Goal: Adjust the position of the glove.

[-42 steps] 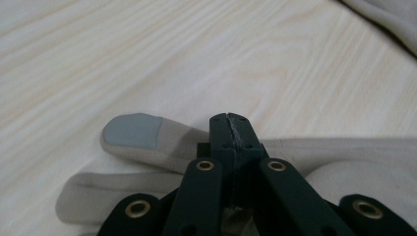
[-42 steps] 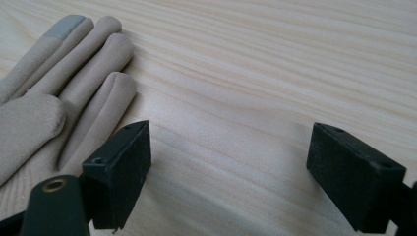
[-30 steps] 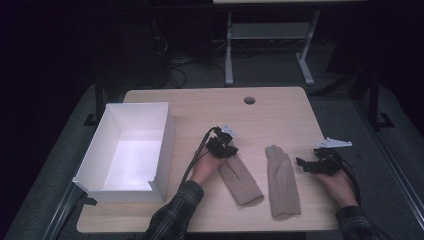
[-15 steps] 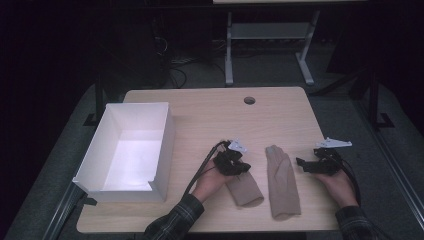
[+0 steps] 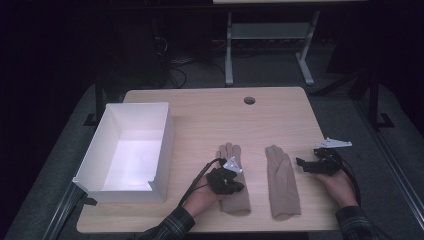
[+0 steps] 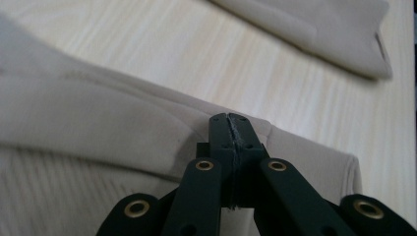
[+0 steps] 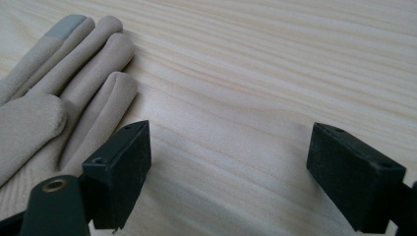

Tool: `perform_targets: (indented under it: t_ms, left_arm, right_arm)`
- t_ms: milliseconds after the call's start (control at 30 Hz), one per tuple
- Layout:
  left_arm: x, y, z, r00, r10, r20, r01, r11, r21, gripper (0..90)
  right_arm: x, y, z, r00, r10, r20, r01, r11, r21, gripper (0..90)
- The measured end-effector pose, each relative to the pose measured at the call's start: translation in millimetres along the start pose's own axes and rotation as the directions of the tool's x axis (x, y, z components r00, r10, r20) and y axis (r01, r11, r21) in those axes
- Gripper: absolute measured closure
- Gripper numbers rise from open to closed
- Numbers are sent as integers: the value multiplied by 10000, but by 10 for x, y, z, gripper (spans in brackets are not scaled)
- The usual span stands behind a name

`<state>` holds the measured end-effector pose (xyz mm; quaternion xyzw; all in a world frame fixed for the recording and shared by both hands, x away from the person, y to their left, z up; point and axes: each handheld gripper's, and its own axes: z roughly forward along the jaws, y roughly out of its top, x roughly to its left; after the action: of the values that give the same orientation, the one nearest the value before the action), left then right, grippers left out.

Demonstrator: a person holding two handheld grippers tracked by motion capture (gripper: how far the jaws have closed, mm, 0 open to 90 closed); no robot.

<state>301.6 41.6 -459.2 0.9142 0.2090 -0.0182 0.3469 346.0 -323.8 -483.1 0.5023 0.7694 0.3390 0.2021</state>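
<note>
While the left hand-held gripper (image 5: 226,180) pinches the left beige fabric glove (image 5: 233,172) near the front edge of the light wooden bench (image 5: 210,112), its thin bite may slip on lifting. Right hand-held gripper (image 5: 312,165) gapes wide, empty, beside the right beige fabric glove (image 5: 281,180); could snag it.

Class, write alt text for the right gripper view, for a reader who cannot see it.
The right gripper hovers open over a pale wooden table, its two black fingers spread wide with bare wood between them. At the left lies a beige glove, fingers pointing away, one fingertip tipped with a grey patch; the nearer black finger sits just beside it.
</note>
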Motion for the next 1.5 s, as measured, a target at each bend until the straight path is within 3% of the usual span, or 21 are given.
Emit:
perform_targets:
  t_ms: [133, 267, 333, 400, 500, 600, 633, 700, 767, 800, 1067, 1267, 1367, 1400, 1500]
  left_arm:
    - [1, -108, -114, 10000, 4, -77, -3, 9999, 131, 889]
    - [32, -112, -219, 9996, -98, -271, 93, 9998, -172, 844]
    - [64, -83, -311, 9981, -49, -619, 23, 9991, -414, 818]
    - [145, -86, -402, 9945, -384, -976, 318, 9972, -680, 780]
    - [301, -142, -466, 9832, -1087, -1466, 949, 9906, -986, 732]
    - [402, -183, -488, 9714, -1417, -1906, 1231, 9867, -1061, 667]
    - [445, -199, -485, 9641, -1608, -2114, 1400, 9840, -1099, 647]
    - [506, -223, -470, 9568, -1852, -2241, 1637, 9802, -1112, 610]
    - [545, -237, -457, 9542, -1992, -2232, 1774, 9775, -1140, 584]
    - [553, -240, -445, 9536, -2088, -2168, 1868, 9753, -1176, 579]
    - [541, -239, -325, 9554, -1665, -2440, 1575, 9859, -562, 554]
    - [516, -234, -304, 9606, -1690, -2208, 1613, 9855, -524, 678]
    - [512, -220, -295, 9649, -1696, -2004, 1632, 9854, -481, 806]
    - [512, -210, -296, 9648, -1688, -2018, 1633, 9856, -438, 825]
    - [529, -204, -295, 9649, -1793, -1920, 1719, 9836, -545, 849]
  right_arm:
    - [0, 0, 0, 10000, 3, 0, -3, 10000, 1, 166]
    - [0, 0, 0, 10000, 1, -1, -1, 10000, 1, 166]
    - [3, 0, 0, 10000, 17, 9, -17, 10000, 5, 167]
    - [3, 0, 0, 10000, 9, 6, -9, 10000, 1, 167]
    - [4, 0, 0, 10000, 8, -6, -8, 10000, 5, 167]
    - [5, 0, 0, 10000, -7, -25, 7, 10000, 5, 167]
    - [5, 0, 0, 10000, -6, -28, 6, 10000, 6, 167]
    - [5, 0, 0, 10000, -7, -27, 7, 10000, 6, 167]
    - [5, 0, 0, 10000, -2, -27, 2, 10000, 8, 167]
    - [5, -1, 0, 10000, -8, -27, 8, 10000, 6, 167]
    - [5, -1, 0, 10000, -12, -32, 12, 10000, 5, 167]
    - [8, -2, -1, 10000, -63, -74, 63, 10000, 5, 168]
    - [12, -2, -3, 9999, -74, -104, 74, 10000, 1, 174]
    - [15, -3, -5, 9999, -80, -113, 80, 10000, -5, 192]
    - [28, -19, -46, 9996, -220, -158, 216, 9995, -227, 413]
